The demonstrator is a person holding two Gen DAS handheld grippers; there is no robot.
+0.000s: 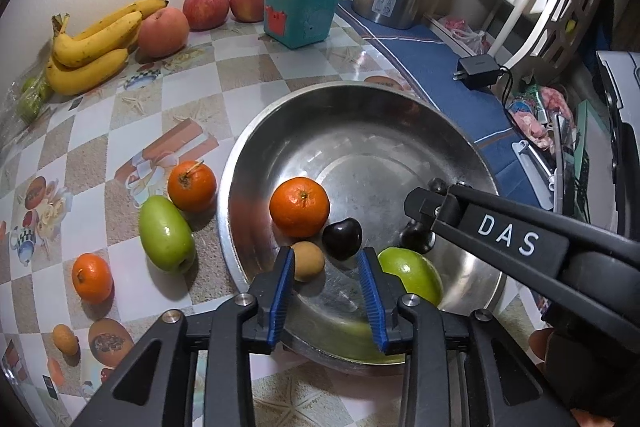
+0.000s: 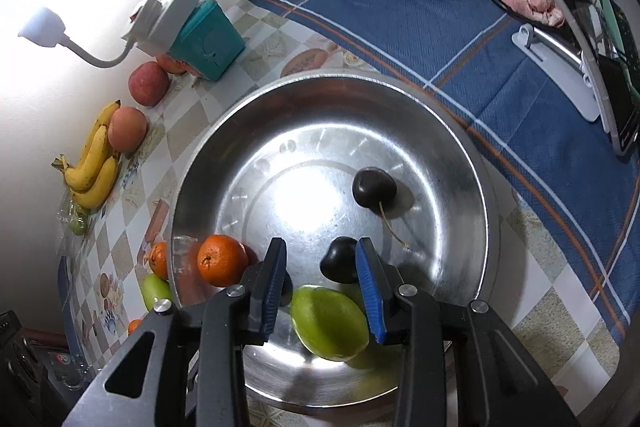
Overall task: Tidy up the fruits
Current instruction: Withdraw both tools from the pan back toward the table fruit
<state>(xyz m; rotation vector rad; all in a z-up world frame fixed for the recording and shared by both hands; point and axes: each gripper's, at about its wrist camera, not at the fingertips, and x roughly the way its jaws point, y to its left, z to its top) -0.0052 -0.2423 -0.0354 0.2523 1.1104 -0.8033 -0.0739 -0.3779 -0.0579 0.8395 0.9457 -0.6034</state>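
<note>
While both grippers are hanging over the steel bowl (image 2: 460,131), I am reading this as the release step. My left gripper (image 1: 326,269) is standing with its jaws parted and nothing between the pads; the small tan fruit (image 1: 307,261) is sitting just outside its left finger and a dark plum (image 1: 342,238) just ahead. My right gripper (image 2: 322,263) is also standing apart and empty, with the green fruit (image 2: 330,325) lying beneath it at lower centre of the right wrist view and a second dark plum with a stem (image 2: 374,187) further up. An orange (image 1: 299,207) is already resting in the bowl. Outside it, at left in the left wrist view, another orange (image 1: 192,186), a green fruit on the table (image 1: 166,233), a third orange (image 1: 92,277) and the bananas (image 1: 92,47) are waiting. I am judging it best to lift straight up, clearing the rim without nudging anything.
</note>
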